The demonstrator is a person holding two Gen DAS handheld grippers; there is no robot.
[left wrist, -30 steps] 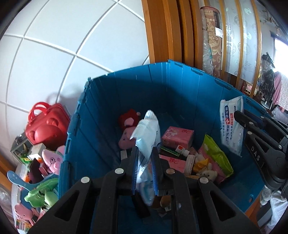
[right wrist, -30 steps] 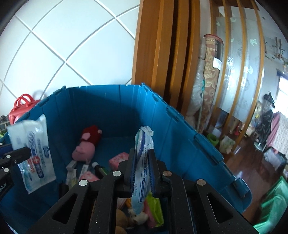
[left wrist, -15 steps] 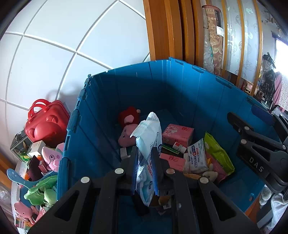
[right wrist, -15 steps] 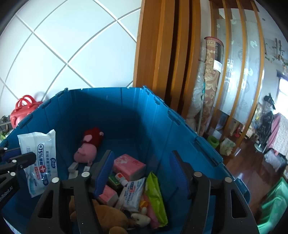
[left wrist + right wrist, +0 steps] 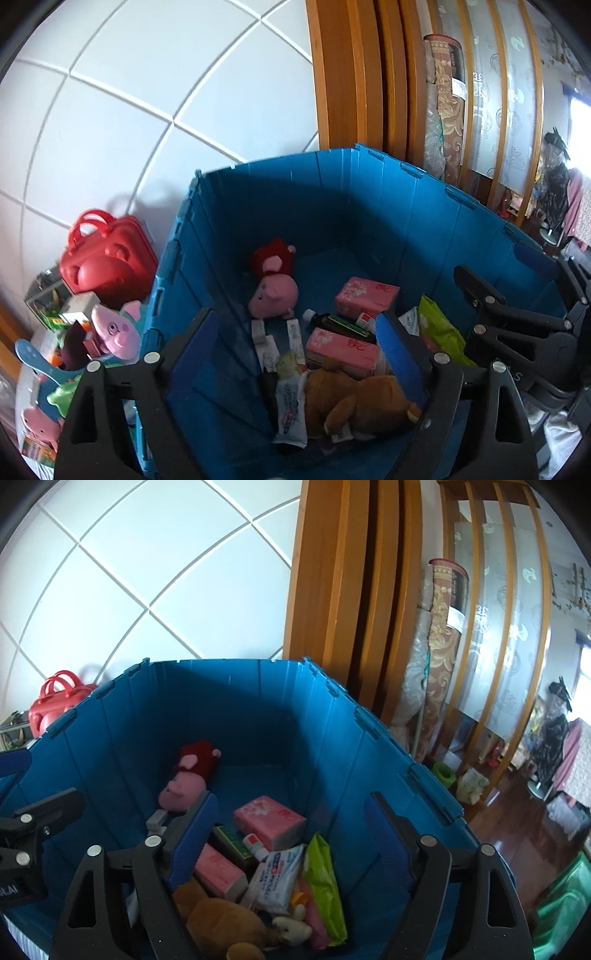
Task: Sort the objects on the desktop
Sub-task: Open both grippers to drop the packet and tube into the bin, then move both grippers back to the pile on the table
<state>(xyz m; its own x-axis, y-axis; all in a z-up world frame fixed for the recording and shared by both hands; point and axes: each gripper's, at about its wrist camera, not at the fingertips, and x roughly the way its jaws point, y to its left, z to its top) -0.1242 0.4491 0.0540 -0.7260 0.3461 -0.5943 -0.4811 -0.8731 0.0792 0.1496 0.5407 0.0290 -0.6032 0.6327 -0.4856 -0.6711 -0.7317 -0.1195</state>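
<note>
Grippers, your left (image 5: 299, 354) and right (image 5: 291, 834), are both opening wide with nothing between them; white wipe packets (image 5: 275, 880) lie in the deep blue plastic crate (image 5: 369, 206) below.

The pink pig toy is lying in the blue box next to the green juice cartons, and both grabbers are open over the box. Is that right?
Nearly. The pink pig toy does lie in the blue box, but no green juice cartons are near it: the right wrist view shows pink tissue packs. The left gripper and right gripper are both opening, holding nothing.
</note>
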